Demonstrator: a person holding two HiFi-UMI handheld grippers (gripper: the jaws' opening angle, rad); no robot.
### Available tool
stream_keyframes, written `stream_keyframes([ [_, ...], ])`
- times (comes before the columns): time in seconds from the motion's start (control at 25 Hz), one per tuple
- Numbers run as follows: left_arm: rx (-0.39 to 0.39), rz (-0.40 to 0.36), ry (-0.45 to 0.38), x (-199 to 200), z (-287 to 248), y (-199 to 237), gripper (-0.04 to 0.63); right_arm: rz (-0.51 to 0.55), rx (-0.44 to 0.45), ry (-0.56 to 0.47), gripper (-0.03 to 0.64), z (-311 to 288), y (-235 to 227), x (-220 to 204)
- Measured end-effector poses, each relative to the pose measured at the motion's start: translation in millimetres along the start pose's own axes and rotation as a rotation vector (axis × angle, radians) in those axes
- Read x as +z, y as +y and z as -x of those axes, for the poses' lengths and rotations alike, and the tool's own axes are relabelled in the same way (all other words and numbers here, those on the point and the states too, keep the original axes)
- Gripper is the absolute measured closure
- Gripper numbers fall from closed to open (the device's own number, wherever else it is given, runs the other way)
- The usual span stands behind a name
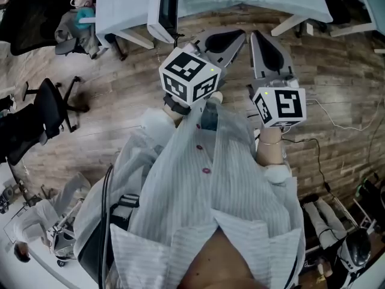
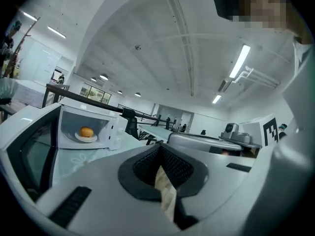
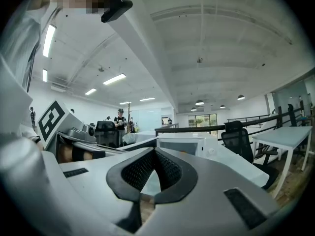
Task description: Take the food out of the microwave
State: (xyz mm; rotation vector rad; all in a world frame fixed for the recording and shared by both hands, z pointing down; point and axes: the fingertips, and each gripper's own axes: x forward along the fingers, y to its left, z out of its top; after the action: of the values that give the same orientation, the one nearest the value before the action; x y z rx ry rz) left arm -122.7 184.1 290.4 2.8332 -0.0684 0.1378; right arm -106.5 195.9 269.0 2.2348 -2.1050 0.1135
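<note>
Currently, the food (image 2: 86,131) counts as one round orange item. It sits on one white plate (image 2: 86,138) inside the one microwave (image 2: 112,130), whose door (image 2: 29,151) is swung open to the left. The microwave stands on a table (image 2: 81,160) covered with a pale cloth bearing a flower print. I cannot fix how close it sits to the table's edge.

I hold two tools. My left gripper (image 2: 160,149) has its jaws closed together with nothing between them. My right gripper (image 3: 155,152) is likewise closed and empty. Each carries one marker cube, the left cube (image 1: 189,77) and the right cube (image 1: 280,106). Both tools are held side by side in front of my body, pointing toward the table and well apart from the food.

Below them is a wooden plank floor (image 1: 120,89). One black office chair (image 1: 54,104) stands near the head view's left edge, and thin cables (image 1: 319,161) trail across the floor on the right.

The room is a large open hall with a white ceiling and several strip lights. Further tables stand beyond, and distant people are too small to count.
</note>
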Motion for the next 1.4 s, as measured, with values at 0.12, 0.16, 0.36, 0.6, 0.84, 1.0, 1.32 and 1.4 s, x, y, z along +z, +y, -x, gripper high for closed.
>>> stream_keyframes([
  [0.12, -0.002, 0.002, 0.004, -7.0, -7.1, -10.7, 0.588, 0.002, -0.005, -0.003, 0.586, 11.9, -8.8, -1.8],
  [0.16, 0.001, 0.003, 0.008, -10.2, -8.6, -12.5, 0.588, 0.001, -0.005, -0.003, 0.586, 15.1, -11.1, -3.2],
  [0.36, 0.030, 0.012, 0.013, -17.1, -11.7, -5.3, 0.588, -0.012, -0.007, 0.009, 0.586, 15.3, -17.7, -10.3],
  [0.6, 0.054, 0.012, 0.014, -13.1, -25.4, 15.0, 0.588, -0.022, 0.005, 0.029, 0.586, -3.5, -27.4, -16.8],
  [0.84, 0.053, 0.012, 0.016, -4.4, -58.4, 34.6, 0.588, -0.021, 0.008, 0.038, 0.586, -26.8, -54.6, -16.3],
  [1.0, 0.059, 0.020, 0.012, 3.3, -82.3, 61.1, 0.588, -0.022, 0.012, 0.049, 0.584, -53.9, -73.8, -19.1],
  [1.32, 0.085, 0.031, -0.003, 26.4, -121.8, 110.2, 0.588, 0.000, 0.050, 0.058, 0.586, -112.3, -103.9, -10.7],
  [1.4, 0.095, 0.028, -0.004, 32.5, -130.7, 119.4, 0.588, 0.002, 0.065, 0.060, 0.586, -125.0, -110.2, -8.1],
])
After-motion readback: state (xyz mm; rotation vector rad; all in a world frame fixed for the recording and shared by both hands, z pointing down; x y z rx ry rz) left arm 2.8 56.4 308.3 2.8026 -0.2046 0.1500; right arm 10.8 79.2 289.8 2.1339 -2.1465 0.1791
